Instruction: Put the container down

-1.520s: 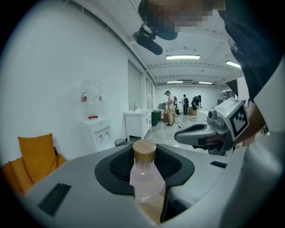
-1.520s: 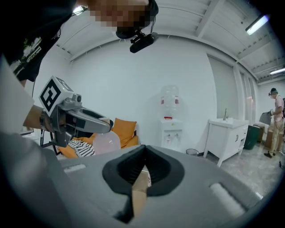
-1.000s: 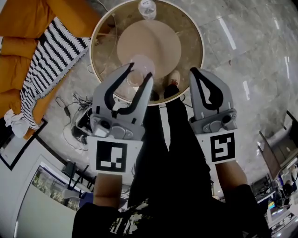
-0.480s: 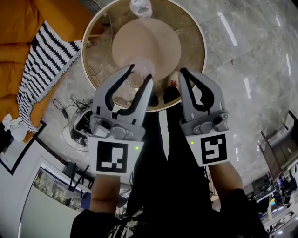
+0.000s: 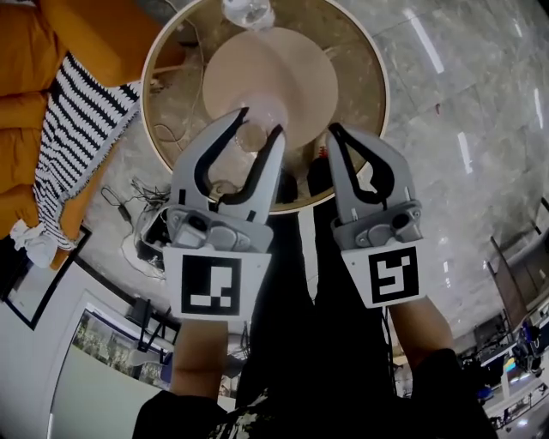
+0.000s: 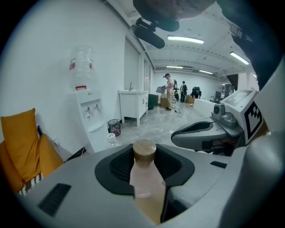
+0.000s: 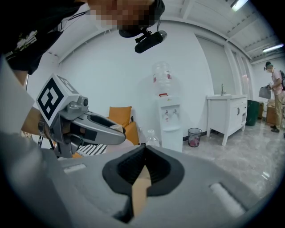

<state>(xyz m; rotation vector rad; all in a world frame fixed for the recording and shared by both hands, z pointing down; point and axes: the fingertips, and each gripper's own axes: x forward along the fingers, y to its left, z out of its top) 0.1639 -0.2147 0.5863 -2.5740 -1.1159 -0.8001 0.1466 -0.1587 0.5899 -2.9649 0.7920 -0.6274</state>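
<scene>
A small translucent container (image 5: 260,117) with a wooden cap (image 6: 144,151) stands upright between the jaws of my left gripper (image 5: 257,125), which is shut on it. In the head view it hangs over the near rim of a tan round disc (image 5: 292,64) on the round glass table (image 5: 364,77); whether it touches the disc I cannot tell. My right gripper (image 5: 334,132) is just to the right, shut with nothing in it. In the right gripper view its jaws (image 7: 143,171) meet with only a thin slit between them.
A clear water bottle (image 5: 247,10) stands at the table's far edge. An orange sofa (image 5: 34,51) with a striped blanket (image 5: 81,129) lies to the left. Cables (image 5: 141,227) trail on the floor below the table. A water dispenser (image 7: 171,120) stands by the wall.
Both grippers have moved forward over the table. The right gripper has drawn nearer to the left one. The container stays held.
</scene>
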